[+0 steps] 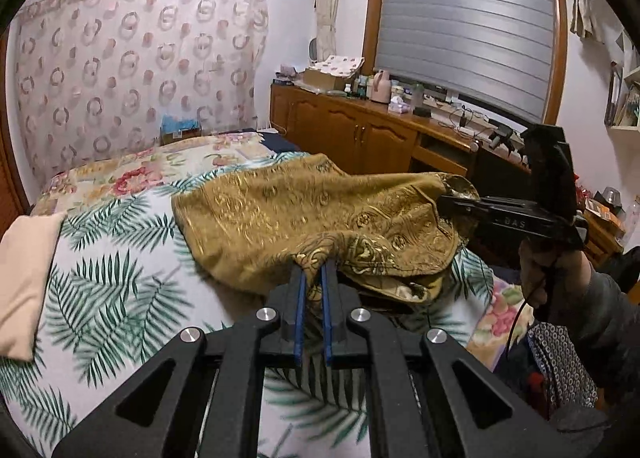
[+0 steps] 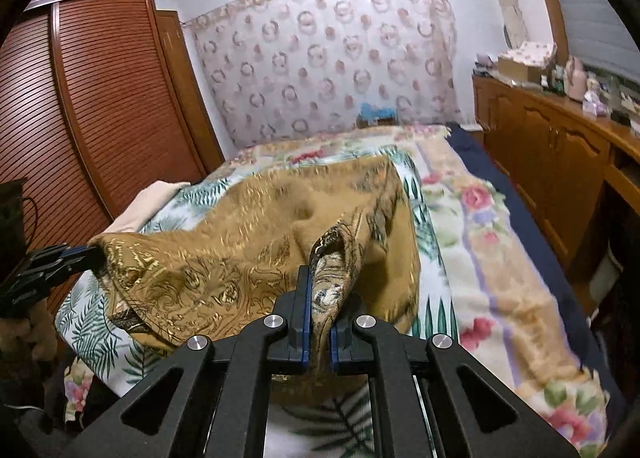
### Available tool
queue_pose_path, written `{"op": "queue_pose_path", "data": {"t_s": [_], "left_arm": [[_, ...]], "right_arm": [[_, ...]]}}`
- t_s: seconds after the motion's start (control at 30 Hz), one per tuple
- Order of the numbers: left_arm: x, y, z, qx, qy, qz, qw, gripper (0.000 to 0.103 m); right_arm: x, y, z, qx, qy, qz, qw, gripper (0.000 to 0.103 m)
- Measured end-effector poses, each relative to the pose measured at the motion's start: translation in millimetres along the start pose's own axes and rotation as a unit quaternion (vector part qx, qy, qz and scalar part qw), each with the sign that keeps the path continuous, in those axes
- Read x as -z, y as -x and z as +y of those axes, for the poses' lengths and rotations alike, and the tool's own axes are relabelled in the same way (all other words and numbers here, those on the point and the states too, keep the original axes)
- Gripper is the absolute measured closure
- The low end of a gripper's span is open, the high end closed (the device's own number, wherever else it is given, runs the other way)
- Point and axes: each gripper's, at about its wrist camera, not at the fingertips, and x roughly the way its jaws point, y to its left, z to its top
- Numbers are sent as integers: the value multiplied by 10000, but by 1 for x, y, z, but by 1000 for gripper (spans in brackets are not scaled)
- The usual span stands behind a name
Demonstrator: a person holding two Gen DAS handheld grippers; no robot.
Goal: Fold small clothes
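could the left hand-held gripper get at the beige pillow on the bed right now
Probably not as things stand. The left hand-held gripper is shut on the gold cloth, which the right hand-held gripper also grips. The beige pillow lies off to its side with bare bedspread between, so it would have to let go first.

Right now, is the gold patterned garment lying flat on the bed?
No, both tongs hold the gold patterned garment lifted.

Bedroom: bed (image 1: 120,258) with leaf-print sheet, wooden cabinet (image 1: 360,137), shuttered window (image 1: 468,25), louvred wardrobe (image 2: 100,105).
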Motion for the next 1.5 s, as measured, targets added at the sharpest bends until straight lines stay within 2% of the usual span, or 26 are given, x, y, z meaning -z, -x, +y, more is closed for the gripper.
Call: {"op": "queue_pose_path", "data": {"t_s": [0.2, 0.43, 0.77, 0.8, 0.87, 0.93, 0.97, 1.03, 1.13, 1.23, 1.33, 1.37, 1.43, 1.47, 1.5], "left_arm": [[-27, -12, 21, -28, 77, -137, 9999, 95], [-69, -46, 56, -175, 180, -241, 9994, 95], [-90, -106, 104, -479, 386, 52, 9981, 95], [-90, -115, 110, -527, 413, 129, 9977, 95], [-89, -128, 117, -588, 464, 261, 9969, 95], [-87, -140, 123, -709, 479, 396, 9955, 95], [-86, -145, 126, -759, 493, 457, 9949, 95], [-84, -155, 134, -885, 588, 604, 9925, 95], [-79, -158, 137, -939, 647, 655, 9913, 94], [-76, -151, 135, -918, 612, 620, 9920, 86], [-78, -137, 133, -893, 611, 447, 9931, 69], [-79, -133, 133, -869, 630, 393, 9934, 57], [-79, -126, 134, -795, 657, 318, 9942, 49], [-79, -127, 135, -765, 645, 357, 9943, 41], [-77, -129, 135, -736, 621, 422, 9945, 38]], "right_arm": [[-23, -14, -5, -161, 30, -166, 9997, 97], [-50, -65, -20, -77, 67, -260, 9996, 97], [-92, -131, -18, 128, 199, 210, 9995, 97], [-98, -135, -18, 103, 243, 284, 9992, 95], [-109, -130, -10, 194, 377, 224, 9989, 82], [-119, -123, -6, 522, 556, 17, 9971, 51], [-123, -117, -5, 552, 595, -61, 9967, 47], [-125, -109, -2, 471, 612, -73, 9970, 47], [-111, -102, 6, 487, 829, -47, 9954, 47], [-90, -115, -1, 437, 815, 300, 9953, 47], [-77, -135, -16, 427, 608, 760, 9943, 47], [-73, -141, -20, 362, 510, 911, 9939, 47], [-66, -152, -25, 240, 317, 1125, 9929, 47], [-66, -157, -27, 224, 248, 1188, 9924, 47], [-65, -162, -29, 185, 163, 1248, 9919, 47]]}}
